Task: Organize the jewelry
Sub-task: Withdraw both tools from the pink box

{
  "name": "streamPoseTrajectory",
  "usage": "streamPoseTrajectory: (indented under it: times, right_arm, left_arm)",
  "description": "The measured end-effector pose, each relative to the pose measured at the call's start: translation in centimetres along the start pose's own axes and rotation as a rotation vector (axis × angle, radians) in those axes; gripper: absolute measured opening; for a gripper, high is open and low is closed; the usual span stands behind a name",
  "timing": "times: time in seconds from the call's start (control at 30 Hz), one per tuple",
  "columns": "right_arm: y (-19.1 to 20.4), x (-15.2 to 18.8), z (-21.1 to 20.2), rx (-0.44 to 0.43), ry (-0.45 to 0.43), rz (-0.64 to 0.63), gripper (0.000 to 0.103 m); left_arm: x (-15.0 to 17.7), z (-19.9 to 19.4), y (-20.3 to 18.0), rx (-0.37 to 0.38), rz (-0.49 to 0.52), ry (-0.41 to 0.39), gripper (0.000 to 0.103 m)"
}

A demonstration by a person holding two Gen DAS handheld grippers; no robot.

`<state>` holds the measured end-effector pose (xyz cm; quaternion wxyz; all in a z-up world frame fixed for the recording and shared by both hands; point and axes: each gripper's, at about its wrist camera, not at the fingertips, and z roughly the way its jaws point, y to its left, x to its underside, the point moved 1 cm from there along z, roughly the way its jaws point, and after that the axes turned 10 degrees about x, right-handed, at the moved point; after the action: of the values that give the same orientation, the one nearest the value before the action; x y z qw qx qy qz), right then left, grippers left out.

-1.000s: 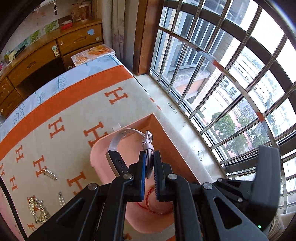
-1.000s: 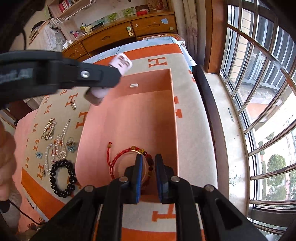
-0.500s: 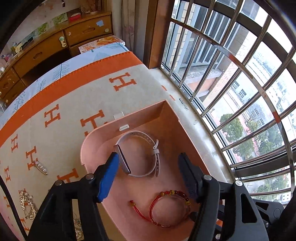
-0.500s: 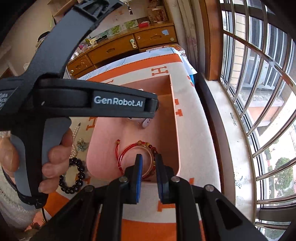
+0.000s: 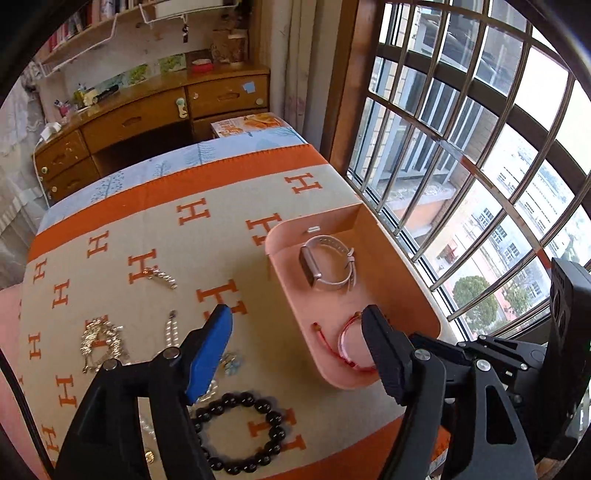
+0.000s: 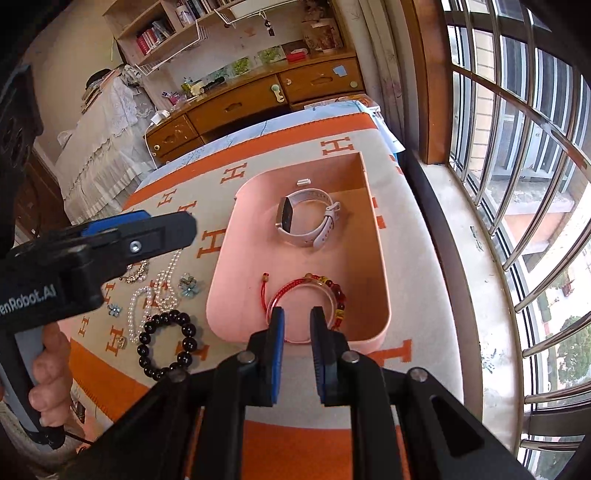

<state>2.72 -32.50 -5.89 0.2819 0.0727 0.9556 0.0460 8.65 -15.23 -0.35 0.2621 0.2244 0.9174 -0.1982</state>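
Left gripper [image 5: 297, 325] spread wide, empty; right gripper [image 6: 297, 325] nearly closed, empty. Black bead bracelet [image 5: 243, 432] lies just below the left gripper on the blanket [image 5: 155, 236]: likely light, limp, slippery; pinch across one strand.

This is a bedroom at home: a bed with a blanket [image 5: 221, 206], a wooden desk [image 5: 147, 110], bookshelves [image 6: 162, 33] and a barred window [image 5: 480, 147].

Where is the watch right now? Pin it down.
The watch lies in the far half of the pink tray, beyond the red bracelet; both wrist views show it, untouched by either gripper.
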Motion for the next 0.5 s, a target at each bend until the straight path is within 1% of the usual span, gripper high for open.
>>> streamPoseTrajectory:
  times: [0.13,0.2,0.3,0.43,0.5]
  right_arm:
    - [1.2,0.4,-0.7,-0.016,-0.008,-0.016,0.014]
    - [1.9,0.5,-0.9,-0.02,-0.007,-0.025,0.014]
    - [3.0,0.5,-1.5,-0.026,-0.014,-0.044,0.014]
    - [5.3,0.5,-2.8,-0.034,-0.041,-0.086,0.014]
    - [6.4,0.5,-3.5,-0.039,-0.055,-0.109,0.014]
  left_arm:
    - [2.3,-3.0,1.8,-0.073,-0.016,-0.046,0.071]
    - [3.3,-4.2,2.6,-0.086,-0.035,-0.056,0.071]
    - [4.7,-6.1,3.8,-0.085,-0.065,-0.082,0.071]
    - [6.2,-8.2,5.1,-0.144,-0.074,-0.122,0.071]
    - [6.8,-9.3,5.7,-0.162,-0.08,-0.141,0.071]
